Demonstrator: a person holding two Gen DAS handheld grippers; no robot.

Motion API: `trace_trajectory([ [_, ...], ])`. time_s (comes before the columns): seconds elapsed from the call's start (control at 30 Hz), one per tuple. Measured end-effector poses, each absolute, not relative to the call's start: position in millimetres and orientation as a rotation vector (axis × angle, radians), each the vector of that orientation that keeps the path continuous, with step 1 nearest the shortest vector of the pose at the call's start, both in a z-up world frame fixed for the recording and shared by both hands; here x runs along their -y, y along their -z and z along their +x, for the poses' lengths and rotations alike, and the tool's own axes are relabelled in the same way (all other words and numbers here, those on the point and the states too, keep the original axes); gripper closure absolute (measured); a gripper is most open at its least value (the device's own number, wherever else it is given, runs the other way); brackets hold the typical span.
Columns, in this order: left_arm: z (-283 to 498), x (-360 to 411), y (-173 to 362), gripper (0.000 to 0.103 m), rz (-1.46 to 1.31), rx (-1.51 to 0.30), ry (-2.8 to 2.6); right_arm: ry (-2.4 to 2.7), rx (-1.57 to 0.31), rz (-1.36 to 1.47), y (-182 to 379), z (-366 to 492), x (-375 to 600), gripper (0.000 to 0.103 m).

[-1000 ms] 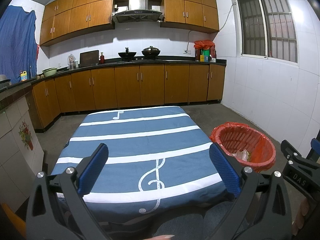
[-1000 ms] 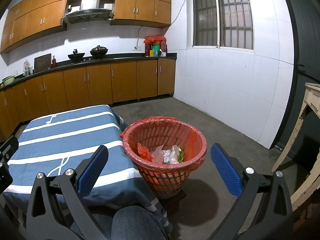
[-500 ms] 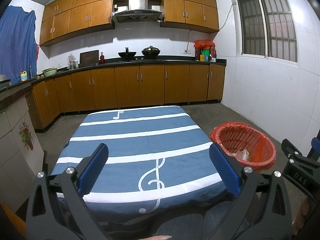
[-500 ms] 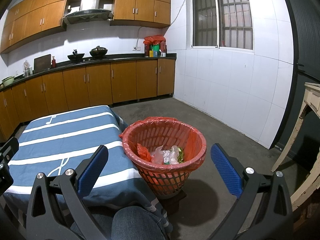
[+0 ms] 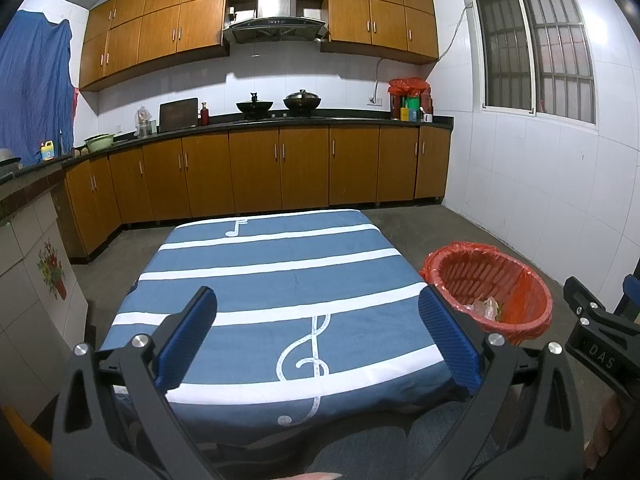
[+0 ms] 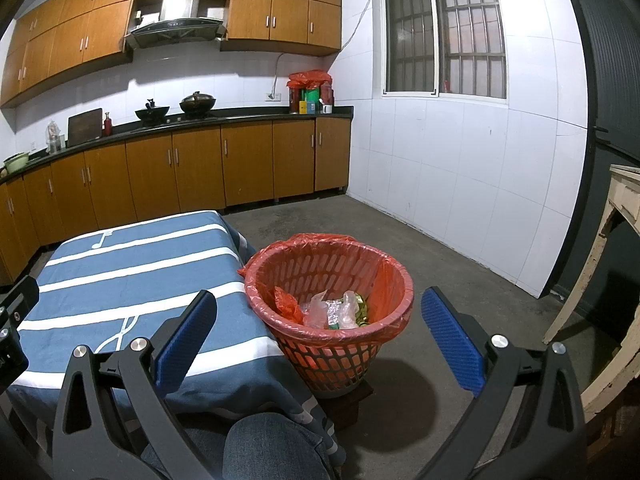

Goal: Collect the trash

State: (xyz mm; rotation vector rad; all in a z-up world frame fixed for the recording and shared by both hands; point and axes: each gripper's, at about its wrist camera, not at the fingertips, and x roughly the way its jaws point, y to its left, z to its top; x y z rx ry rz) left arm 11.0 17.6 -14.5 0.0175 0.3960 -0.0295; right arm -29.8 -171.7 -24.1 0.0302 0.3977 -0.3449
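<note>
"DAS" on right gripper point(image 5: 600, 344) body.

Tiled kitchen, wooden cabinets point(image 5: 256, 172), barred window point(image 5: 536, 46), concrete floor point(image 6: 360, 224)

You are viewing sharp, evenly lit fisheye frames; straight lines are bending and corners are darkening toward black.

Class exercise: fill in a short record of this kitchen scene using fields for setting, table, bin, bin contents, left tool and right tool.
setting: kitchen with wooden cabinets
table: covered by a blue cloth with white stripes and music notes
bin: red basket with a red liner, on the floor beside the table
bin contents: crumpled wrappers and plastic
left tool: open, holding nothing, facing the table
right tool: open, holding nothing, facing the bin
</note>
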Motion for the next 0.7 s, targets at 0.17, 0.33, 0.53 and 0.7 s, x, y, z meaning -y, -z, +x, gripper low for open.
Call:
trace_trajectory([
  [0.17,11.5,-17.9,13.8,0.004,0.017,-0.396,0.03,0.345,-0.397,0.03,23.8,-29.8,171.6,0.002],
  [0.33,10.3,-18.2,16.7,0.004,0.02,-0.391,0.026,0.344,-0.399,0.03,24.5,-30.0,171.1,0.002],
  [0.53,9.6,-19.6,21.1,0.004,0.022,-0.392,0.03,0.342,-0.401,0.028,27.3,-31.1,168.4,0.002],
  [0.7,9.5,-21.8,22.4,0.004,0.021,-0.398,0.034,0.342,-0.402,0.028,27.5,-30.0,168.4,0.002],
])
